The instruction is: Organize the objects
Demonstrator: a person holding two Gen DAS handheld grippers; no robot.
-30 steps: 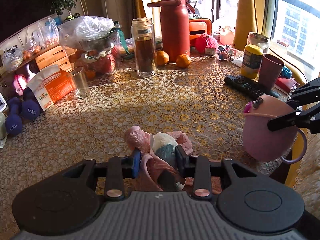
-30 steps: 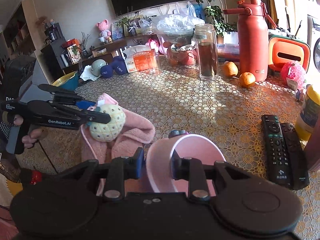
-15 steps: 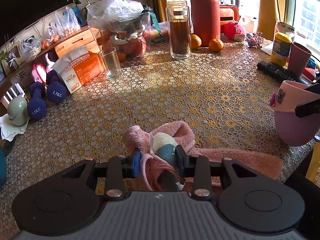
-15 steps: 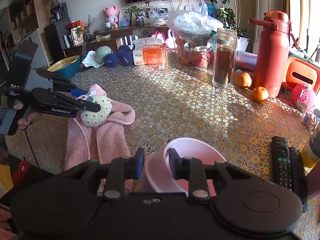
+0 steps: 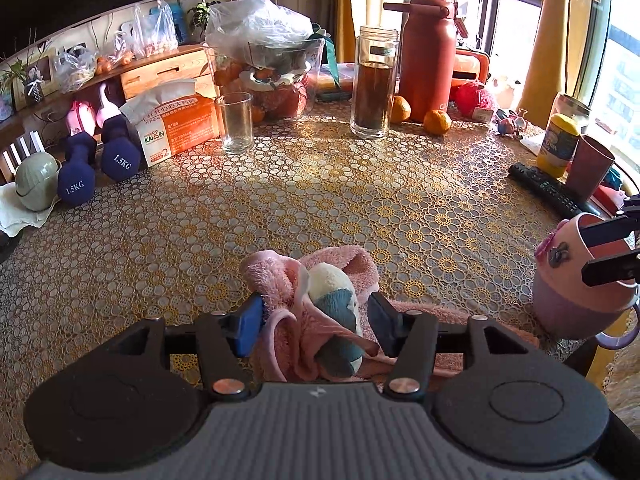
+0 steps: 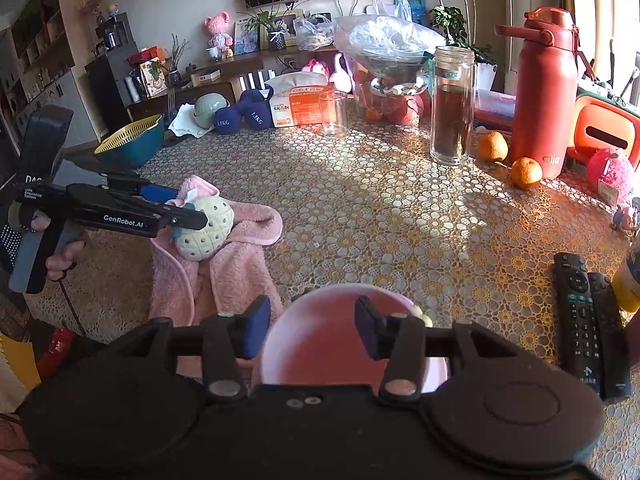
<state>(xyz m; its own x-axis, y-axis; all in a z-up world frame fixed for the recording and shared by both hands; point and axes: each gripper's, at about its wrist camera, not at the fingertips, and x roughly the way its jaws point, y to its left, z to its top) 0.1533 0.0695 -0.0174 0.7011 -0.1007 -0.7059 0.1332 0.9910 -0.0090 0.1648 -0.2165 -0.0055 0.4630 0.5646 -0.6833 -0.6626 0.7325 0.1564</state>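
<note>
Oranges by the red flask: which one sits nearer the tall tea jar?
The orange tucked between the tea jar and the red flask; the other orange sits in front of the flask, farther right.

On my table I count two blue dumbbells [image 5: 76,184] [image 5: 120,152], two oranges [image 5: 400,109] [image 5: 437,121] and two black remotes [image 6: 578,316] [image 6: 610,328]. There is one red flask [image 5: 428,52], one tall glass jar [image 5: 374,84], one empty tumbler [image 5: 236,122] and one tissue box [image 5: 176,126]. Nearer me lie one pink towel [image 6: 236,276], one plush pineapple [image 6: 206,226] and one pink cup [image 5: 576,280].
</note>
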